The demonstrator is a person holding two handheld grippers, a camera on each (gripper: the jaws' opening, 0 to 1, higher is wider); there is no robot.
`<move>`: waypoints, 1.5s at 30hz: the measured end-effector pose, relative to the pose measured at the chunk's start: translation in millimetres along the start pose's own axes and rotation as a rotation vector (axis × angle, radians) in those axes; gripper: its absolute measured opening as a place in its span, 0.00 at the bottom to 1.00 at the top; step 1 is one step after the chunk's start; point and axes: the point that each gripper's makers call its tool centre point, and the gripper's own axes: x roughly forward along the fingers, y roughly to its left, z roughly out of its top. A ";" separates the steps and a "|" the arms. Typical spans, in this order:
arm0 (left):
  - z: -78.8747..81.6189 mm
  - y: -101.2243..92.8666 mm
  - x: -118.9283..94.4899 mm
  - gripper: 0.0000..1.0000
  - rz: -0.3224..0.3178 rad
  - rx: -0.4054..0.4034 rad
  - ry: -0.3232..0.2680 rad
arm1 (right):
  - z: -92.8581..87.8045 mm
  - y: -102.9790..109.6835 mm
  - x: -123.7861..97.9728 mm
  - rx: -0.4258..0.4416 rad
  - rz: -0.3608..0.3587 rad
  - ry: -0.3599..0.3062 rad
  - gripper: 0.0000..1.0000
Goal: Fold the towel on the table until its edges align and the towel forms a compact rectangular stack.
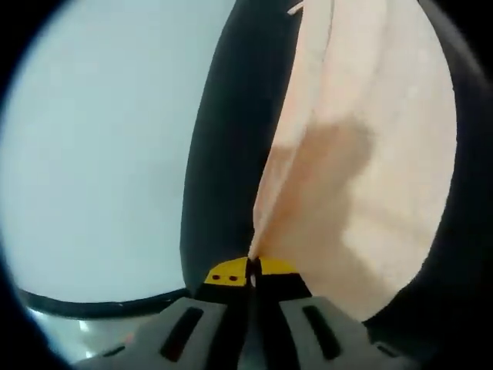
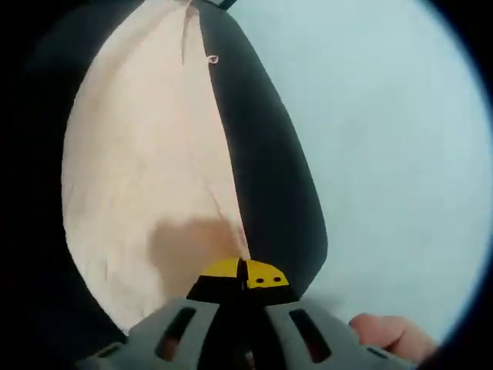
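Left gripper: grey two-jaw gripper with yellow-and-black tips, at 6 o'clock in left gripper view. Jaws were pressed together, pinching an edge of the peach cloth towel.
Towel, left gripper view: rose from the tips toward 1 o'clock, spread wide with a soft fold running up its left side. A darker shadow patch sat mid-cloth.
Right gripper: same build, at 6 o'clock in right gripper view. Jaws were closed tight on the towel's edge.
Towel, right gripper view: fanned from the tips toward 11 o'clock, a small thread loop near its top edge.
Hand: fingertips showed at 5 o'clock in right gripper view, just beside the gripper body.
Black surface: dark band bordering the towel in both views; also seen in left gripper view.
Pale blue-white background: plain, farthest back; at 3 o'clock in right gripper view.
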 end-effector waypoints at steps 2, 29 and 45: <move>3.8 5.5 11.1 0.00 -0.011 -0.013 -0.002 | -0.8 -3.5 2.8 0.025 -0.007 -0.003 0.00; 20.8 -9.1 61.9 0.01 -0.114 0.031 -0.020 | -16.9 -3.8 47.1 0.097 0.028 0.105 0.00; -42.0 -62.7 -49.9 0.35 -0.111 -0.549 -0.543 | -44.8 11.9 -44.8 0.382 0.078 -0.077 0.14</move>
